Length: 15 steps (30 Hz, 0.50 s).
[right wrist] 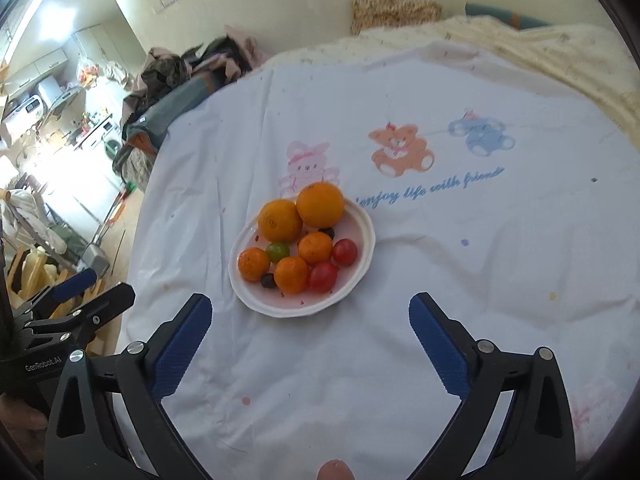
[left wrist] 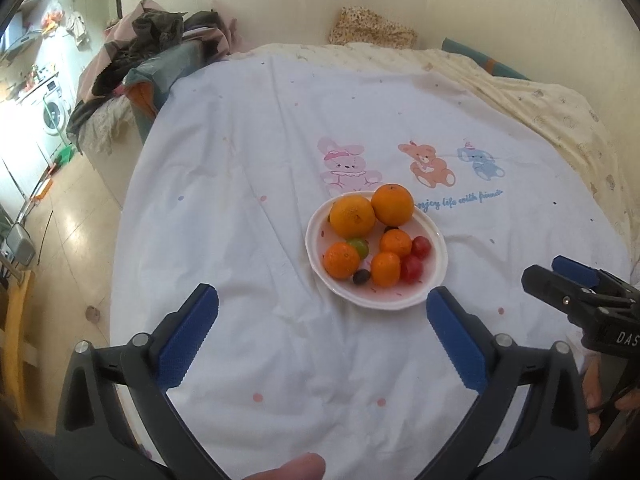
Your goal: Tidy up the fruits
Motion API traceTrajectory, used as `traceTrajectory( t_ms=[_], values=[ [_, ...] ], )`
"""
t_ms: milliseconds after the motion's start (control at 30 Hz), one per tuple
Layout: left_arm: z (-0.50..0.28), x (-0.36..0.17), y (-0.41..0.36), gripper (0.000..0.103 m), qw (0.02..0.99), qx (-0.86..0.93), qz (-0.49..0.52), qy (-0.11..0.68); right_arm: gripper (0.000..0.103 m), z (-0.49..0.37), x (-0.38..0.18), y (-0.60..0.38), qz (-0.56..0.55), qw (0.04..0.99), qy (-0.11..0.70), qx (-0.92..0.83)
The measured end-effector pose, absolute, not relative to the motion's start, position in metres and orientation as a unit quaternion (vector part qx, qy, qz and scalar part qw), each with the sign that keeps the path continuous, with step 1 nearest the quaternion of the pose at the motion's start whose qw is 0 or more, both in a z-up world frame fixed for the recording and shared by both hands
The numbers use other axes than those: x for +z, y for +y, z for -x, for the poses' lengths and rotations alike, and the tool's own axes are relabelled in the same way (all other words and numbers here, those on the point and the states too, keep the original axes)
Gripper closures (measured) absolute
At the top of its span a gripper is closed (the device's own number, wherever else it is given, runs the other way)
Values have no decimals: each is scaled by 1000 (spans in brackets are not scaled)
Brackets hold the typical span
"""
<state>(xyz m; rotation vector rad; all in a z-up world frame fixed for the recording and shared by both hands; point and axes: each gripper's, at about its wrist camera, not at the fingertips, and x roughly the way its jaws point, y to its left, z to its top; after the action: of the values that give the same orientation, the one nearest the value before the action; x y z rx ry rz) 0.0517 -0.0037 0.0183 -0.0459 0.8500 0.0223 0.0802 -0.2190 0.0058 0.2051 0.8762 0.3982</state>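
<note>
White plate point(left wrist: 434, 276) of fruit at frame centre, on a sheet point(left wrist: 248, 168) printed "enjoy life with friends". Two large oranges point(left wrist: 352, 216) at plate's far edge; tangerines, red tomatoes point(left wrist: 411, 268) nearer. Left gripper point(left wrist: 322, 330): jaws wide apart, empty. Right gripper point(right wrist: 310, 334): jaws apart, empty. Gripper body marked "GenRobot.AI", lower left of the right wrist view.

White plate point(right wrist: 362, 258) of oranges point(right wrist: 320, 205) and tomatoes point(right wrist: 345, 251) on a bed point(right wrist: 440, 280); the right claw point(right wrist: 310, 316) gapes wide, empty, just short of it.
</note>
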Motion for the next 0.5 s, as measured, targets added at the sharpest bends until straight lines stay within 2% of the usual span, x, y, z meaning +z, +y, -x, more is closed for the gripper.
traceTrajectory(
  t_ms=[200,500],
  values=[
    [-24,23,-7,0,921,20,18,389,0,-52,16,-220,-76,906,378,176],
    [-24,11,-4,0,919,18,39,393,0,-54,8,-214,-66,911,373,165]
  ],
)
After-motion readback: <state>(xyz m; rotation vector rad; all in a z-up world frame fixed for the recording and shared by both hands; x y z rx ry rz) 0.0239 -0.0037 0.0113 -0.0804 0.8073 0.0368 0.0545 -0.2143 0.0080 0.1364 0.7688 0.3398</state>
